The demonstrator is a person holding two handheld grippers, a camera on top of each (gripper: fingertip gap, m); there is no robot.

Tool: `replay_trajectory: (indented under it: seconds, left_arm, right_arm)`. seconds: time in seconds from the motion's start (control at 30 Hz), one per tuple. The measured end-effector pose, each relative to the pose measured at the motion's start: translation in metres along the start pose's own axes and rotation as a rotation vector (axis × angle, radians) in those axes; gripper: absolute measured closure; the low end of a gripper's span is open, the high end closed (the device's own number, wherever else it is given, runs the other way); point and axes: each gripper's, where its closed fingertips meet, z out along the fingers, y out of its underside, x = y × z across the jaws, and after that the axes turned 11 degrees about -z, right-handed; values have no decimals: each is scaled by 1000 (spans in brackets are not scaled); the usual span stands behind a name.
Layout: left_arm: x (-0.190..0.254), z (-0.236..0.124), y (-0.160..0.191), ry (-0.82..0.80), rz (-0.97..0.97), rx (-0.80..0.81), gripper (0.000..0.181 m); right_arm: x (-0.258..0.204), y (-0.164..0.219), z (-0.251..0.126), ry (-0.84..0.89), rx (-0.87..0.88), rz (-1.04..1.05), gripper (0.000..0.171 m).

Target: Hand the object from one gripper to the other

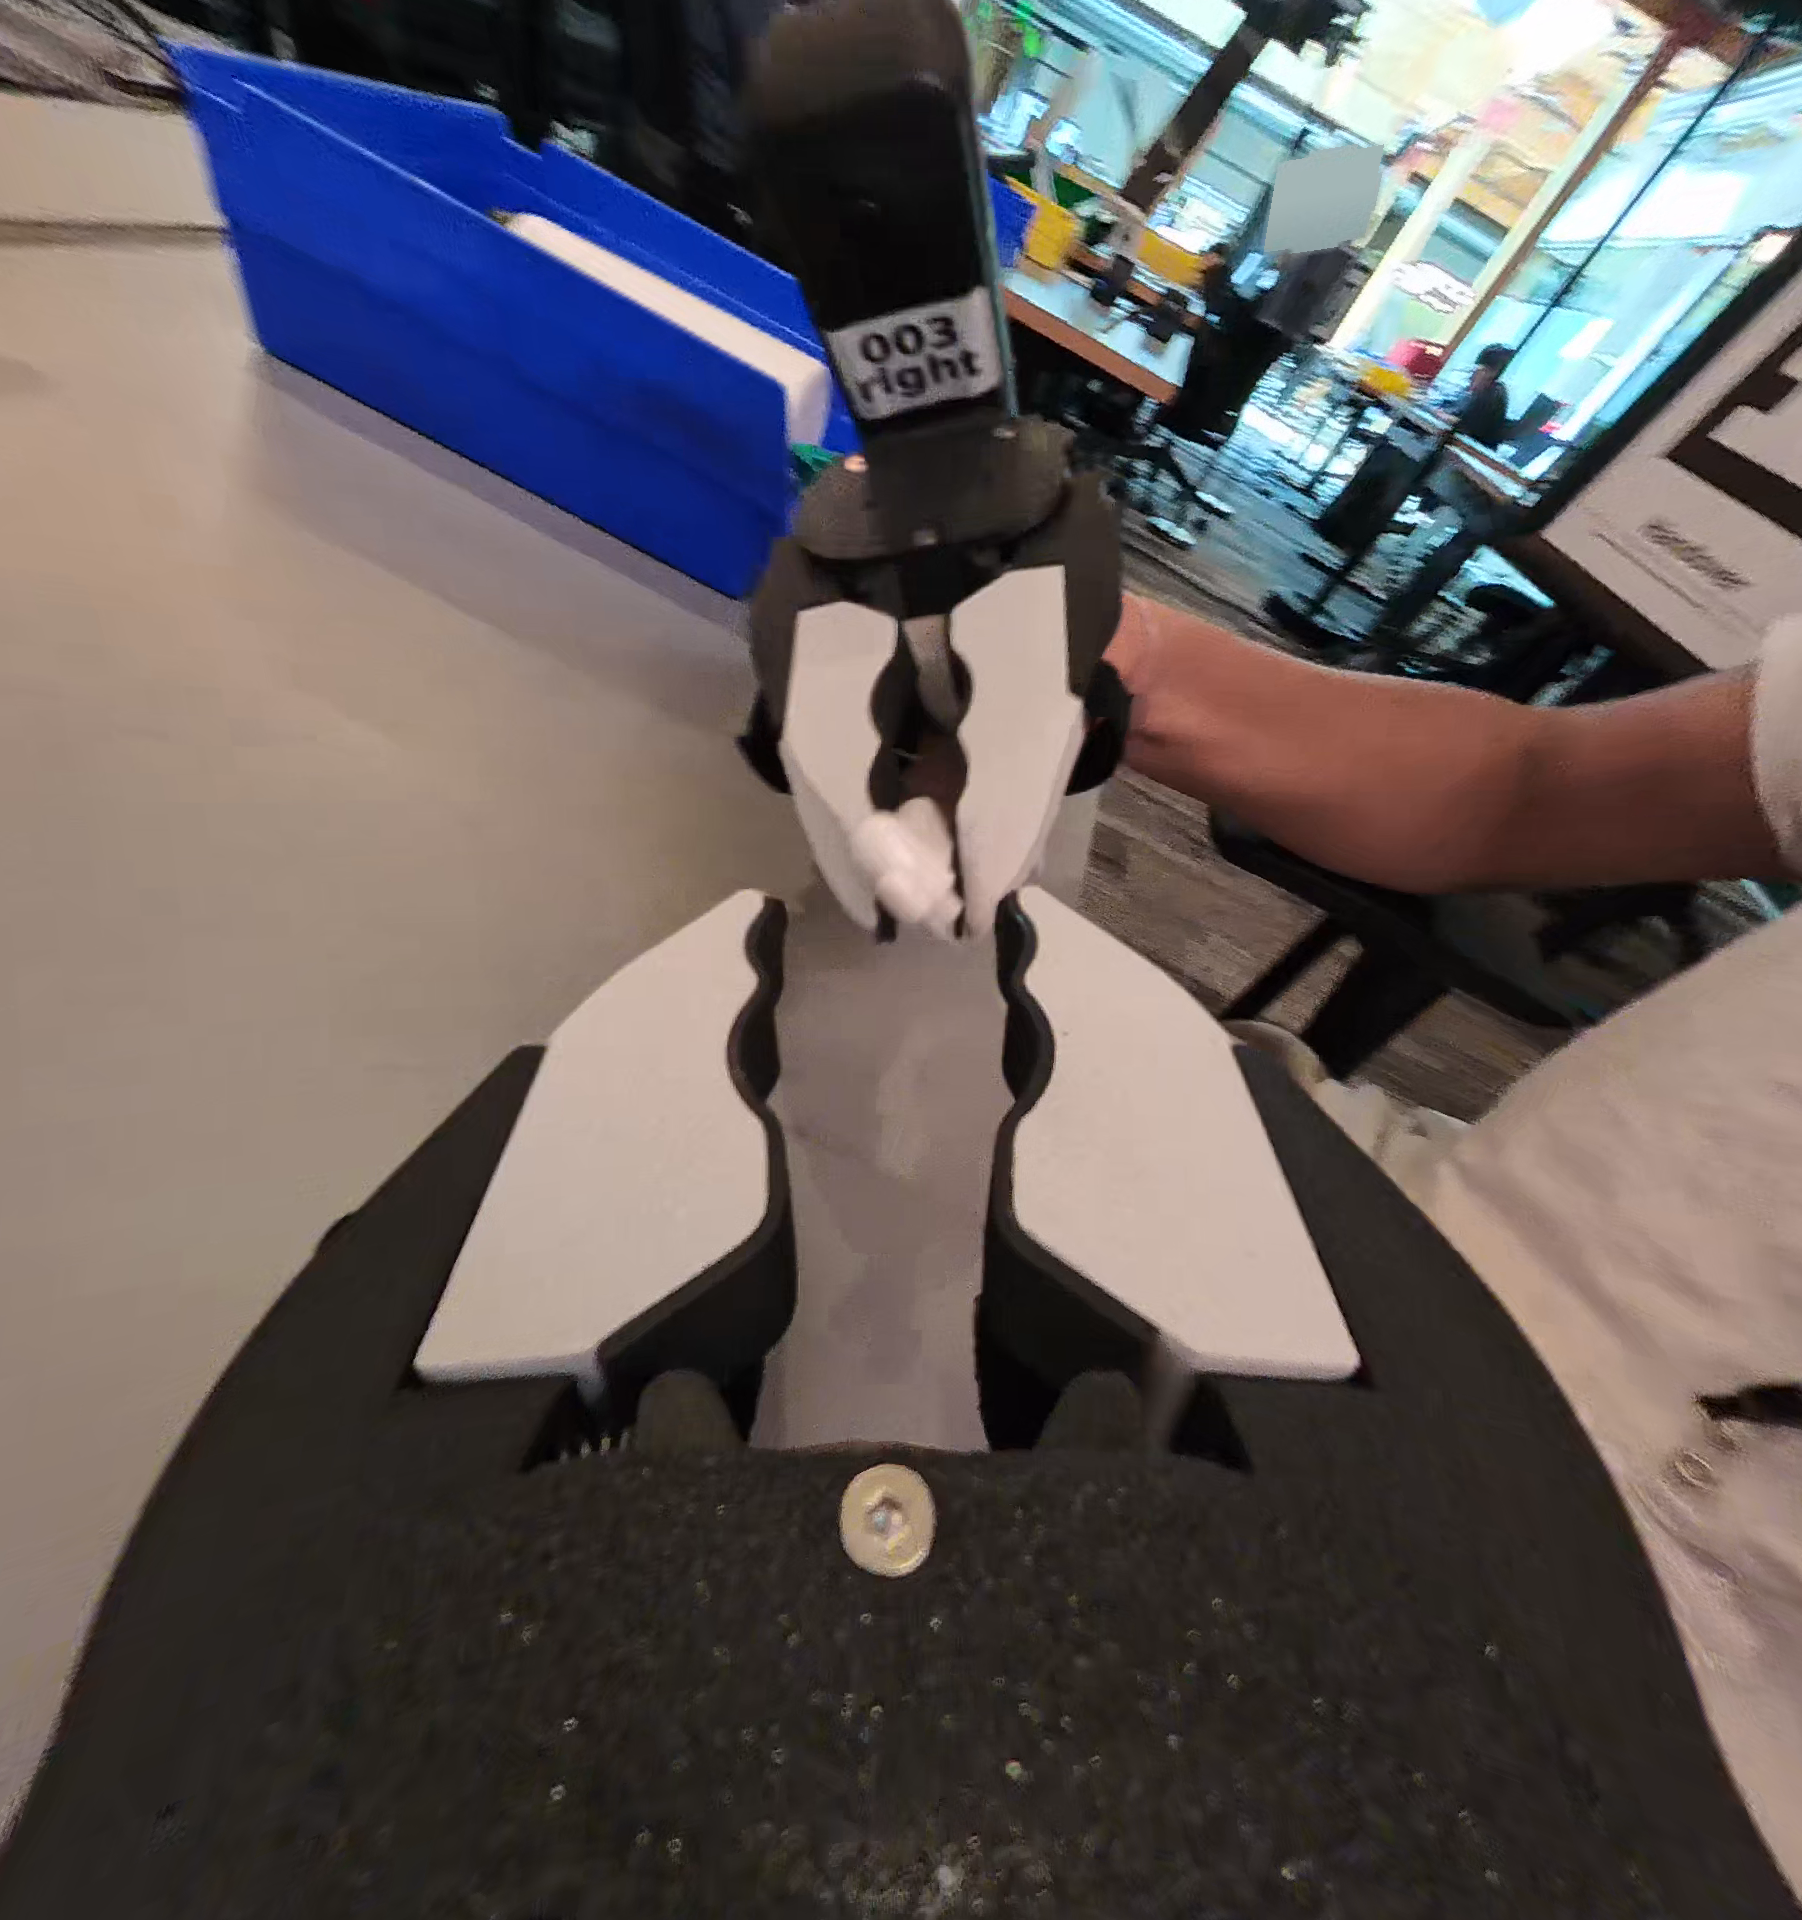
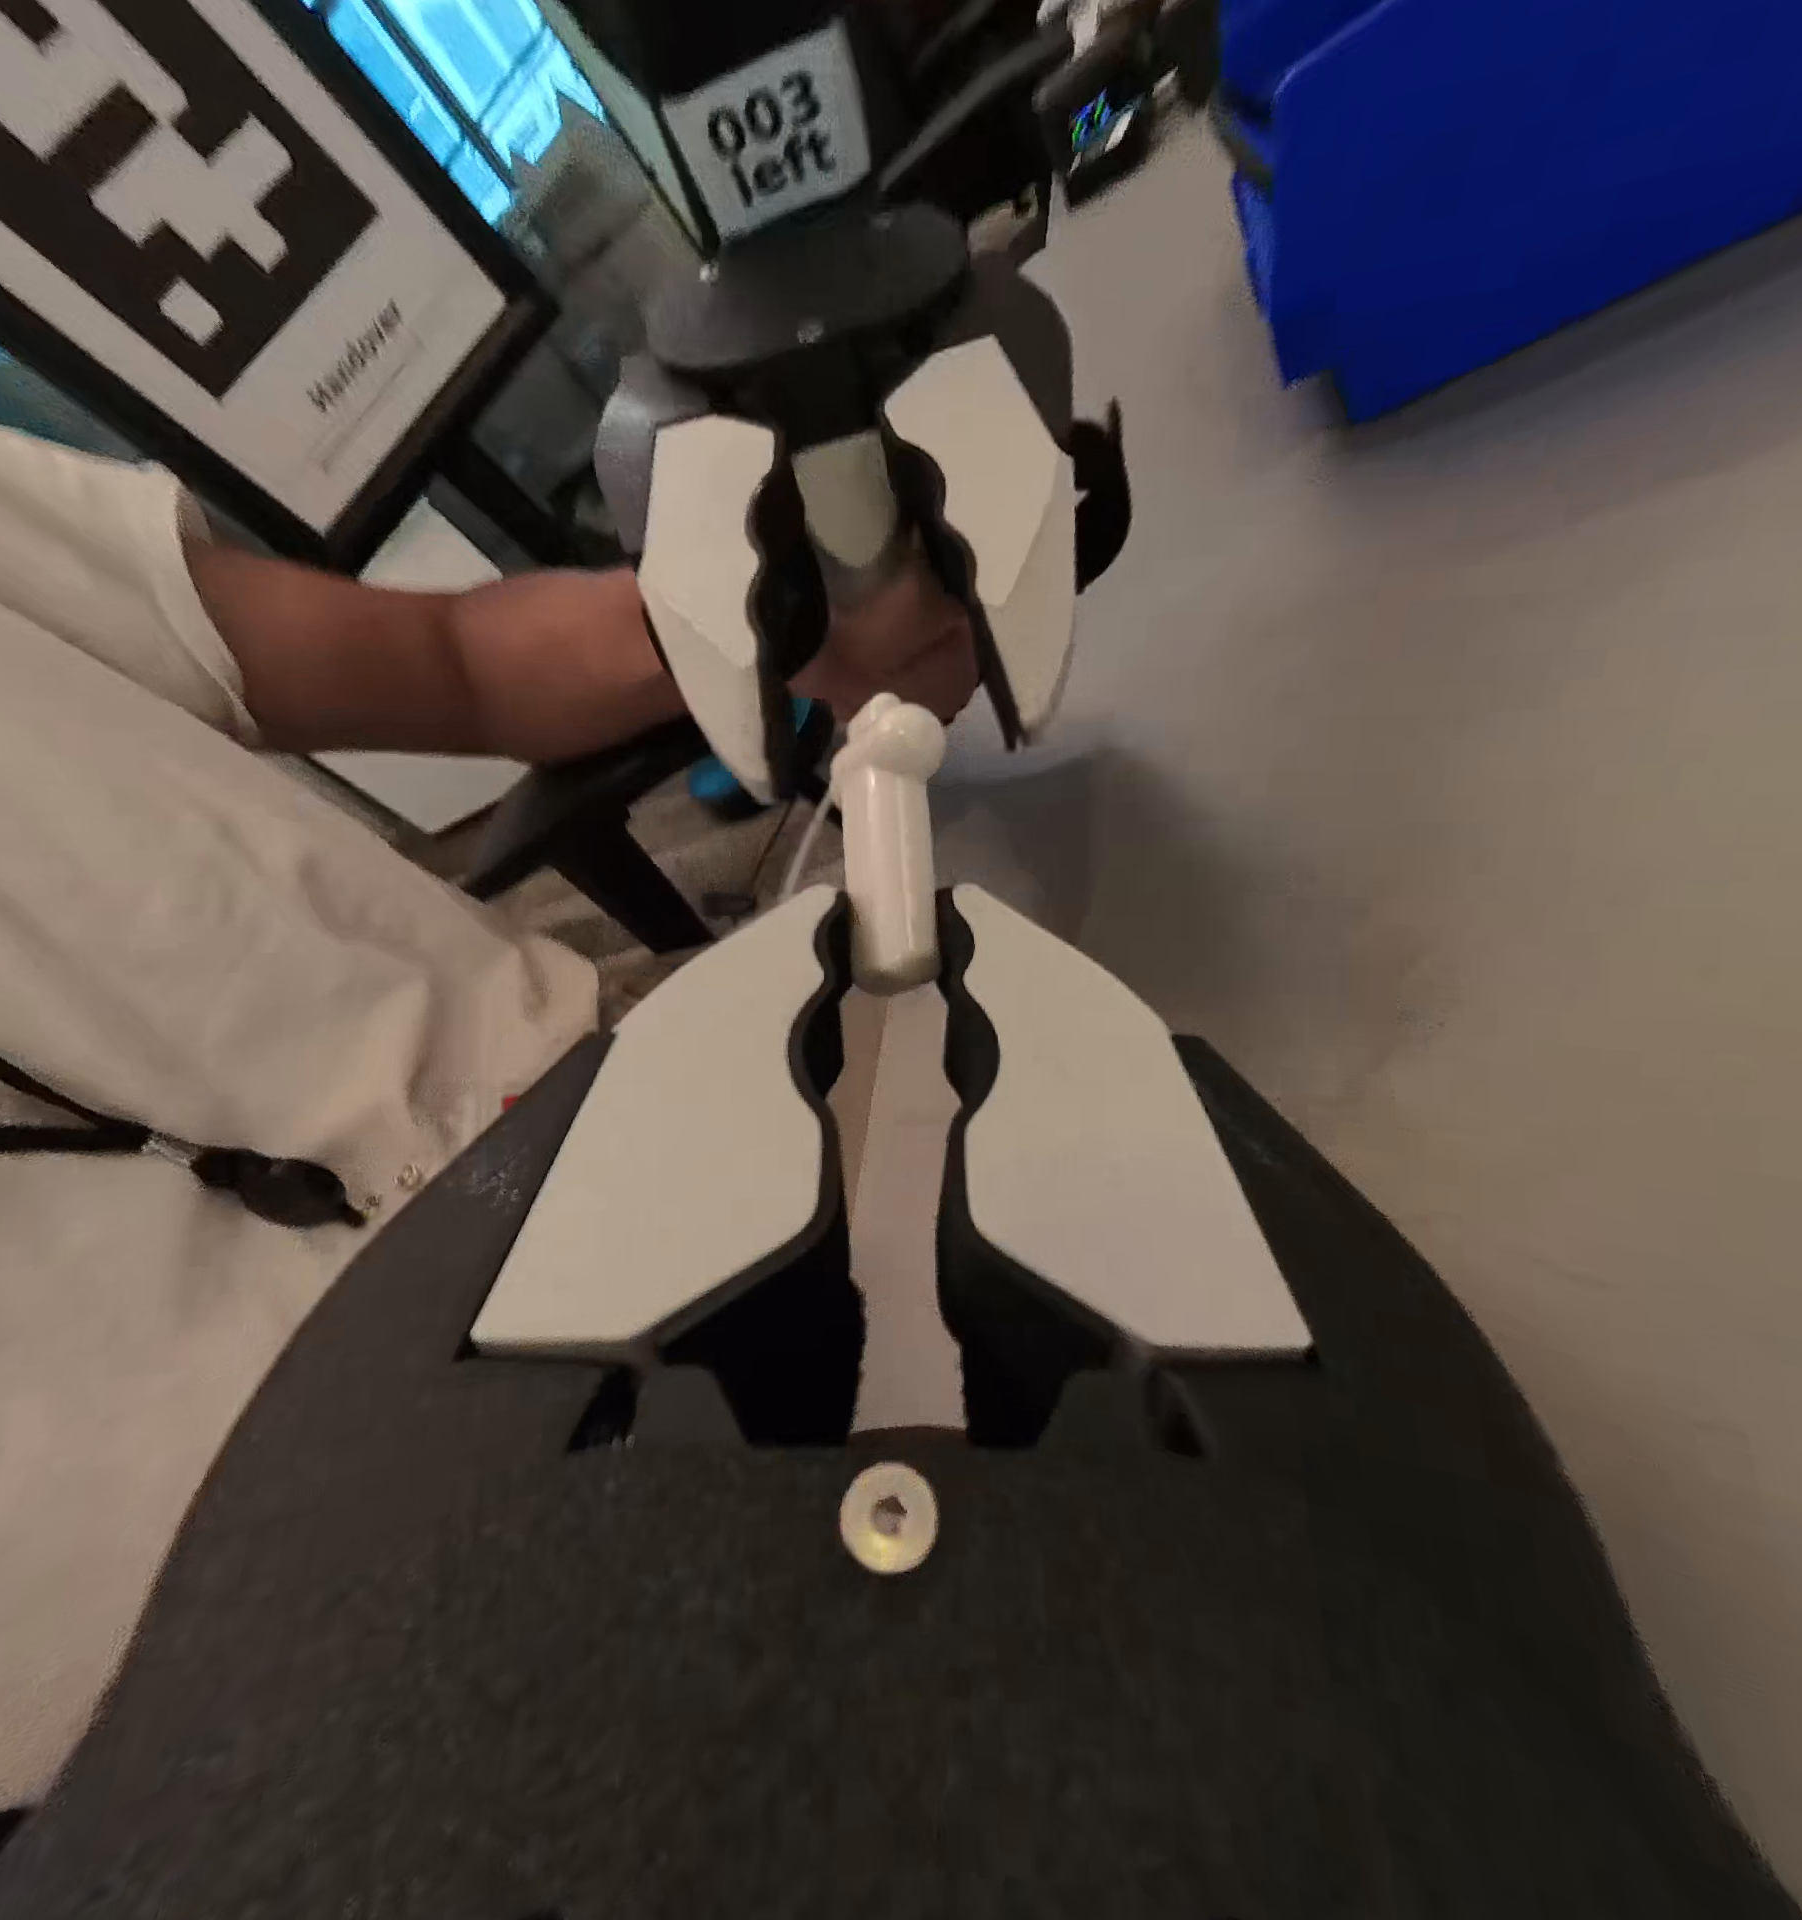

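Plainly, in the left wrist view the left tongs [image 1: 886, 935] stand apart with nothing between them, their grey fingers [image 1: 658, 1122] spread over the pale worktop [image 1: 253, 727], which suits a receiver waiting for something to be brought in. Facing them tip to tip are the right tongs [image 1: 923, 914], held by a hand [image 1: 1240, 717] coming in from the right, and these are closed on a small white object [image 1: 912, 862] that pokes out at their tips. That object hangs above the worktop, just short of the gap in the left tongs and not touching them, so the handover looks set up but not yet made. A blue bin [image 1: 481, 312] sits farther back on the worktop, well apart from the exchange. In the right wrist view the right tongs [image 2: 892, 914] grip the lower end of the object [image 2: 886, 842], a slim white piece with a rounded head, so most of its length sticks forward as a free end the other side can take. A thin white cord seems to trail from it, though it is blurred. The left tongs [image 2: 892, 769] hang opposite, apart, their tips just either side of the head without clamping it. Judging from this, the next step is for the left pair to close before the right lets go; a release too soon would drop it.
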Motion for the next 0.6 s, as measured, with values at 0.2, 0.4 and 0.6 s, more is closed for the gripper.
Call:
replay_trajectory:
  seconds: [0.2,0.4,0.6]
  left_arm:
    - [9,4,9,26,50,-58,157]
    - [1,7,18,38,-30,-99,166]
    - [-6,7,14,4,-73,-74,168]
  right_arm:
    - [-6,4,7,-29,-17,-22,156]
    - [6,14,6,100,-110,-170,156]
    - [17,8,3,226,-106,-288,156]
